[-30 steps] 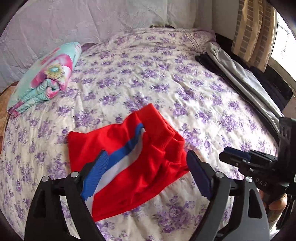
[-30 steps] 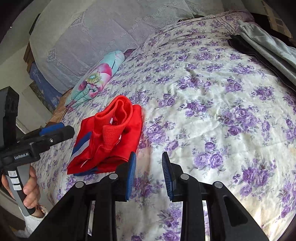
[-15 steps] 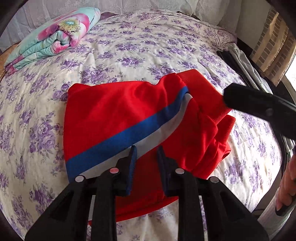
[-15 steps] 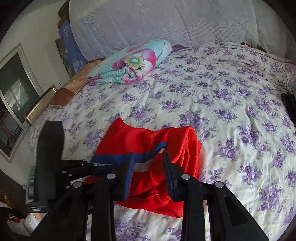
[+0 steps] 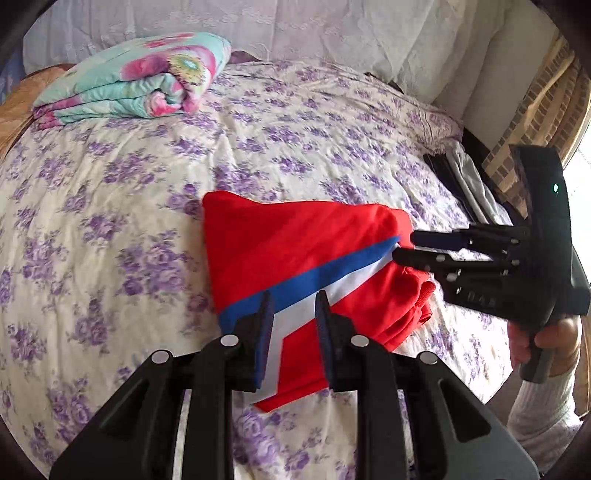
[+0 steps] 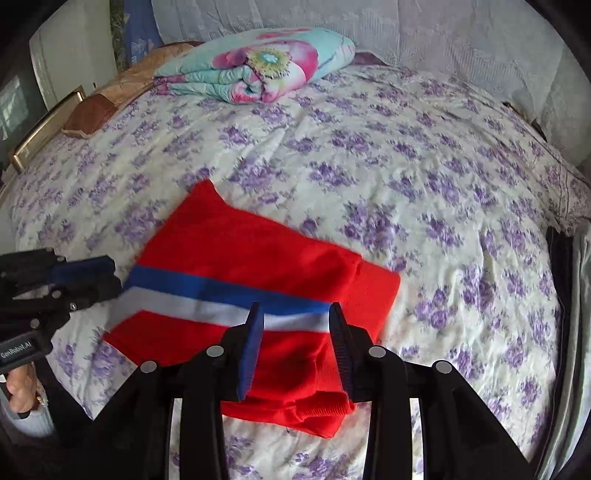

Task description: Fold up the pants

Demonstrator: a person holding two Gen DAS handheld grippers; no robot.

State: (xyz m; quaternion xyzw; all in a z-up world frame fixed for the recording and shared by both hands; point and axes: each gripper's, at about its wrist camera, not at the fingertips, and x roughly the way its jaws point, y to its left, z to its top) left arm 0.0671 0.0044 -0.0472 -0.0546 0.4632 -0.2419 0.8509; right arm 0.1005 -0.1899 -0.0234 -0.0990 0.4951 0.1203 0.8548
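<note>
Red pants (image 5: 295, 243) with a blue and white side stripe lie folded on the floral bedspread; they also show in the right wrist view (image 6: 258, 266). My left gripper (image 5: 293, 306) hovers over the stripe end near the front edge, jaws a little apart with only a narrow gap, holding nothing. My right gripper (image 6: 295, 317) is over the waistband end, jaws partly open, empty. It shows from the side in the left wrist view (image 5: 404, 245) at the pants' right end. The left gripper shows in the right wrist view (image 6: 110, 277) at the stripe's left end.
A rolled floral blanket (image 5: 140, 77) lies at the head of the bed (image 5: 92, 206) by lace pillows (image 5: 295, 26). Grey and black garments (image 5: 469, 181) lie along the right edge of the bed. A brown cushion (image 6: 92, 110) sits at the left edge.
Both grippers have come in over the pants from the two ends. The pants now lie flatter, with the stripe stretched out. The right jaws have opened slightly.
</note>
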